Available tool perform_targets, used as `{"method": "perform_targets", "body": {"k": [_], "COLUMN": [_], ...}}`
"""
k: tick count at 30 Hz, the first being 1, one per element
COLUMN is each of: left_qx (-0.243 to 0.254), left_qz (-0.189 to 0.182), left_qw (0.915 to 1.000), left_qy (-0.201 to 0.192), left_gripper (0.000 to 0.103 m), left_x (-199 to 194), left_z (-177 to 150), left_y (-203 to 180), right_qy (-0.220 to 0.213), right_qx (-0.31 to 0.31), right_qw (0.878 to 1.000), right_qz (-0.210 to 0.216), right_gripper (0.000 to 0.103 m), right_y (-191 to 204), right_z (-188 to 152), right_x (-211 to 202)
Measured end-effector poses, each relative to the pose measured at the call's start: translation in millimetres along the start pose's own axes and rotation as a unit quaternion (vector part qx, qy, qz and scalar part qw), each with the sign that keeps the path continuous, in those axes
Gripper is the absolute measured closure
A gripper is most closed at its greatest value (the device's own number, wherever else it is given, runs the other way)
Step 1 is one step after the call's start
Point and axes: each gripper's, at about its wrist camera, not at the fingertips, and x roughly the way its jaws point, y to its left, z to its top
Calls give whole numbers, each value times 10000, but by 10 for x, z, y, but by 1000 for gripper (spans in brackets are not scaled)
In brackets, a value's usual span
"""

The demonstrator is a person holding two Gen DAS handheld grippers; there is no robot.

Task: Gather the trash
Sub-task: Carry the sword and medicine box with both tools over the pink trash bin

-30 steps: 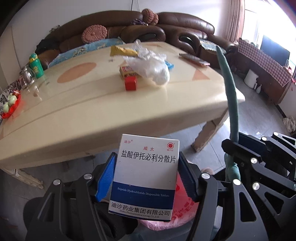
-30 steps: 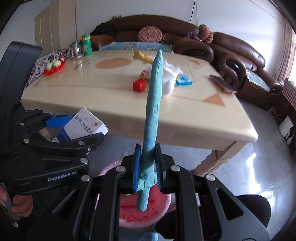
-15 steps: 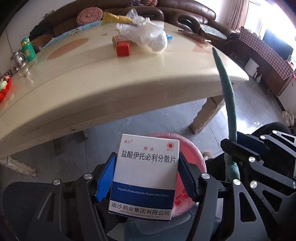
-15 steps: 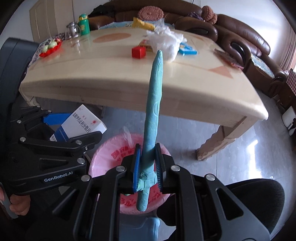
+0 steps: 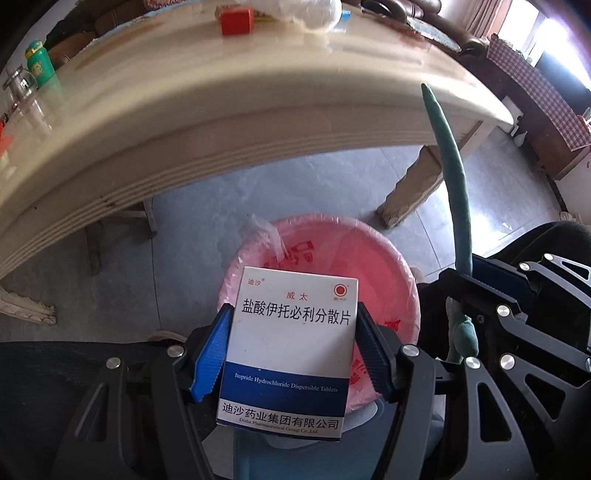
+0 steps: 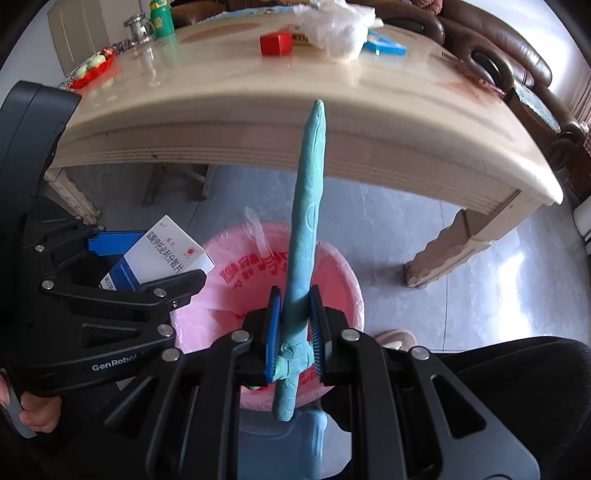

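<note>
My left gripper [image 5: 293, 343] is shut on a white and blue medicine box [image 5: 291, 343], held upright over a bin lined with a pink bag [image 5: 332, 258]. The same box [image 6: 162, 262] shows at the left of the right wrist view. My right gripper [image 6: 294, 325] is shut on a long rolled teal wrapper [image 6: 308, 218] that sticks up and forward above the pink-lined bin [image 6: 229, 295]. That teal wrapper [image 5: 448, 162] rises beside the box in the left wrist view. More litter lies on the table: a red box [image 6: 276, 43], a clear plastic bag [image 6: 338, 27] and a blue packet [image 6: 384, 44].
The cream table [image 6: 332, 122] overhangs the floor just beyond the bin, with a leg [image 6: 454, 251] at the right. A green bottle [image 6: 161, 20], a glass jar [image 6: 138, 27] and a red fruit dish [image 6: 92, 70] stand at its left. A brown sofa [image 6: 491, 40] lies behind.
Both grippers have sunk and tipped downward with their loads. The table top has slid up in both views and the pink-lined bin now fills the middle.
</note>
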Motion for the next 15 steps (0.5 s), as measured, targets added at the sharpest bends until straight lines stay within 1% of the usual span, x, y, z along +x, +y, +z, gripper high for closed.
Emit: {"method": "perform_targets", "body": {"k": [15], "left_qx": [-167], "left_qz": [-43], "left_qw": [9980], "left_qy": [603], "left_gripper": [40], "left_x": [388], "left_z": [-21], "left_y": [48], "right_qy": [607], "right_qx": [29], "right_qw": [9981], "right_qz": [105], "right_gripper": [87], "right_y": [-33], "right_z": [-69], "right_x": [495]}}
